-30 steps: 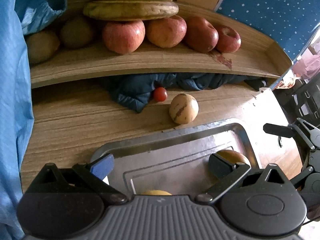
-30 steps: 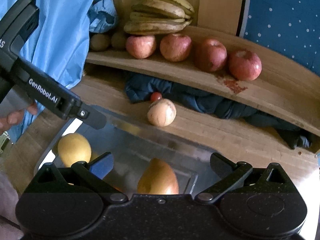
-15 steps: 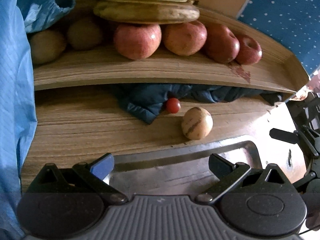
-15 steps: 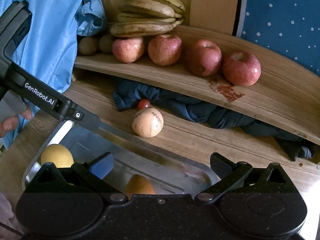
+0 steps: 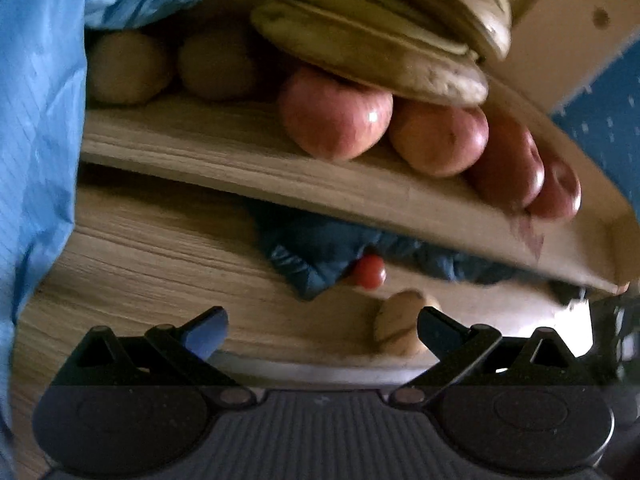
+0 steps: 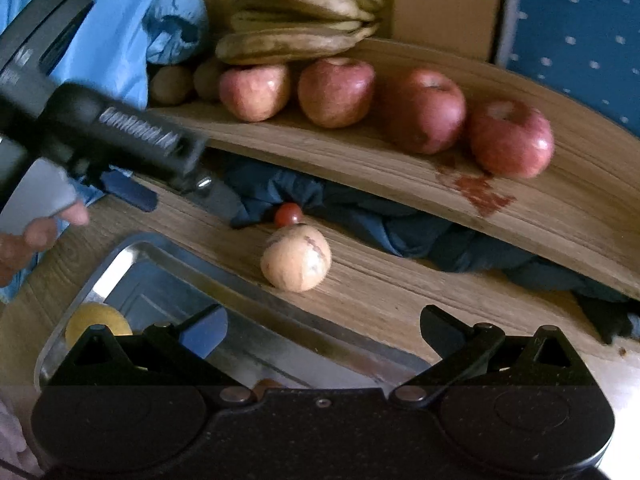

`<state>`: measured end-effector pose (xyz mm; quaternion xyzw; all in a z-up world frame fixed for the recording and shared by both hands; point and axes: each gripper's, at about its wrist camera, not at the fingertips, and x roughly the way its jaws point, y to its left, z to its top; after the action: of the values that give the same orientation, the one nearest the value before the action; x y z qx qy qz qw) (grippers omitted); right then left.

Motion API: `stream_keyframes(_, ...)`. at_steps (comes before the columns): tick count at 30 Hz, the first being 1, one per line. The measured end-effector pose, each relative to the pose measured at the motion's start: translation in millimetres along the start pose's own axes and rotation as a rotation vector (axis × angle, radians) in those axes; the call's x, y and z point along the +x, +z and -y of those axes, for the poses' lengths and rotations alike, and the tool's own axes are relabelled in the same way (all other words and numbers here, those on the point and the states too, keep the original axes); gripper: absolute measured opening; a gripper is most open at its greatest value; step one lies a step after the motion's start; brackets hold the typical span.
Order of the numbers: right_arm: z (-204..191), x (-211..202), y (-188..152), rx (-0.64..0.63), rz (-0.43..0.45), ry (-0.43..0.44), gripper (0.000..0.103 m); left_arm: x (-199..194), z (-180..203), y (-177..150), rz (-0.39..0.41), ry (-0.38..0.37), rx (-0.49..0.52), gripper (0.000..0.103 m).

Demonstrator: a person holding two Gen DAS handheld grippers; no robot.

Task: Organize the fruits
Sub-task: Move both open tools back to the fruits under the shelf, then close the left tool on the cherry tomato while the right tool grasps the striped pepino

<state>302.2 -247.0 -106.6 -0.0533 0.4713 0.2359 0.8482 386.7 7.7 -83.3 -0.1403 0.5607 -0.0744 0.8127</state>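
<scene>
Hovering | left tool point(image 5: 322, 330) agape | tan fruit point(image 5: 394, 326) beside right finger

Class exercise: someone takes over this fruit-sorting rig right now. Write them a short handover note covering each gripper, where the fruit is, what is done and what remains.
Left gripper: open, empty, facing the shelf.
Right gripper: open, empty, above the metal tray.
Done: four apples, the bananas and two brown fruits sit on the shelf.
Left: the pale round fruit and small red fruit on the table; a yellow fruit in the tray.
</scene>
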Motion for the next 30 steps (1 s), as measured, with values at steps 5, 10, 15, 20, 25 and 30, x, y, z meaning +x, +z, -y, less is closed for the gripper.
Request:
stream_keyframes(5,-6,16,11,-0.039,-0.01,0.031,0.102,10,6,6,-0.025,-0.053,-0.031,0.103)
stream_keyframes(10,-5,29,18,-0.03,-0.006,0.059,0.102,18,6,8,-0.065,-0.082,-0.046,0.102)
stream_keyframes(15,-2,43,22,-0.001,-0.013,0.075,0.099,26,5,12,-0.086,-0.111,-0.082,0.102)
stream_keyframes(20,-1,56,26,0.01,-0.017,0.072,0.092,32,10,17,-0.082,-0.104,-0.082,0.102)
stream_keyframes(25,1,63,29,0.007,-0.017,0.089,0.084,38,13,20,-0.078,-0.102,-0.097,0.099)
stream_keyframes(30,0,67,30,-0.008,-0.013,0.116,0.077,40,13,22,-0.077,-0.111,-0.137,0.093)
